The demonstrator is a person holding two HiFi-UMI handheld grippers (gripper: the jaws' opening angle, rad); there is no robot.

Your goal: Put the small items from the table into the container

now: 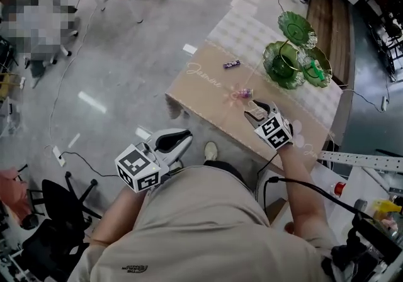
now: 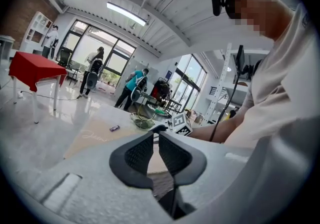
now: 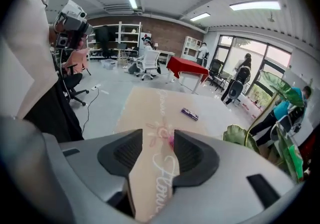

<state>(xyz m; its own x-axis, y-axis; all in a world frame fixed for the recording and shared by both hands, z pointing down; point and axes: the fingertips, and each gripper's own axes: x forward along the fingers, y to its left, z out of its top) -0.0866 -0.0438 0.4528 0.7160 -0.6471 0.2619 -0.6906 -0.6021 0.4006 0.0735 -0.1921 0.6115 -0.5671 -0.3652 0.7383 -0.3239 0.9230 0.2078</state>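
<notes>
A purple wrapped bar (image 1: 232, 64) lies on the beige cloth-covered worktop (image 1: 208, 95), beyond a pink wrapped item (image 1: 243, 93); a green glass tiered stand (image 1: 296, 54) is right of both.

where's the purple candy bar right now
In the head view the purple candy bar lies on the beige tablecloth, left of the green tiered dish and beyond the pink item.

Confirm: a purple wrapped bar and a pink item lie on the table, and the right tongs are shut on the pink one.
Not quite: the right tongs are open, the pink item lying on the table just beyond them, as the right gripper view shows. The rest holds.
</notes>
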